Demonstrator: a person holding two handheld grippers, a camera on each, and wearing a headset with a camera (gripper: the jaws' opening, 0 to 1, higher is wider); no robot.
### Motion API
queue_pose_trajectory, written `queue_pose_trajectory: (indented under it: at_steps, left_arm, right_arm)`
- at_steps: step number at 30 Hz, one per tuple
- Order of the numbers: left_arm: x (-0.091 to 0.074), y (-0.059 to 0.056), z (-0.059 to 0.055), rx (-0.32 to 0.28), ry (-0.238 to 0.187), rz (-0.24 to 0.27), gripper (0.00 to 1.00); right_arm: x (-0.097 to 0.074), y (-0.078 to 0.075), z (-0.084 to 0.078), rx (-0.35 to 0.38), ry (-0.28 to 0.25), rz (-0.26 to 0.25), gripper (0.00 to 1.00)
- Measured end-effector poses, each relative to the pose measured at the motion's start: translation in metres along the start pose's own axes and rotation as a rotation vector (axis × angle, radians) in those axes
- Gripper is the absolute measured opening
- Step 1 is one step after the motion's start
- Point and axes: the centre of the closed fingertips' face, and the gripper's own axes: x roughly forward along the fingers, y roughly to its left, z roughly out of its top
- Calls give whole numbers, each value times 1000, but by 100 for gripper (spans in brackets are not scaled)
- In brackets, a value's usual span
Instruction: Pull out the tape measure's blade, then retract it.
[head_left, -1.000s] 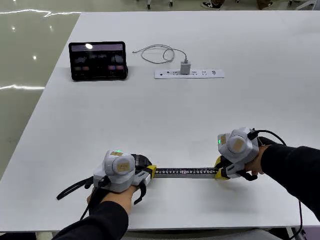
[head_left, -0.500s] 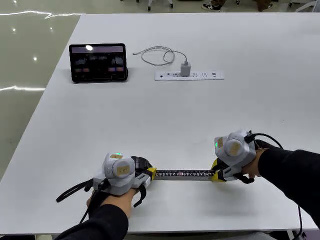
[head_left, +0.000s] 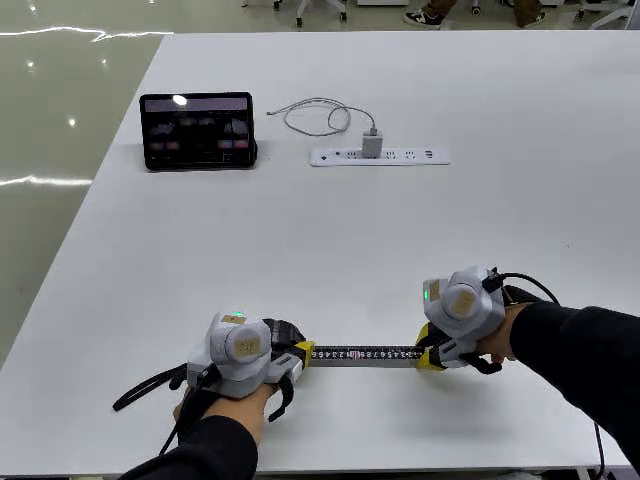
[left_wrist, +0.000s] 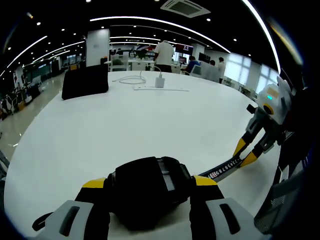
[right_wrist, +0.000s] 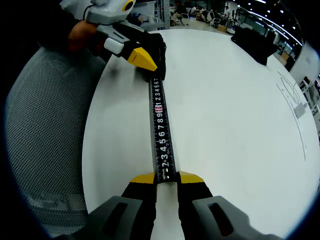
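**Blade out, both ends gripped**

I'm clamping my left hand-held gripper (head_left: 297, 352) around the tape measure case (left_wrist: 147, 187) on the table (head_left: 400, 230), near its near edge. My right hand-held gripper (right_wrist: 167, 178) is pinching the blade (head_left: 365, 353) tip. The blade is running left-right between them, so retracting should mean feeding right toward left.

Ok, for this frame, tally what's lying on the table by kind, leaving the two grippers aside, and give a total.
tape measure: 1
tablet: 1
power strip: 1
charger with its cable: 1
Total: 4
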Motion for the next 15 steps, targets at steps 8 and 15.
queue_pose_trajectory:
  at_steps: [8,15]
  left_arm:
    - [0,0,0,-1,0,0,61]
    - [0,0,0,0,-1,1,61]
  right_arm:
    - [2,1,5,3,-5,2,11]
    - [5,1,10,4,-15,3,11]
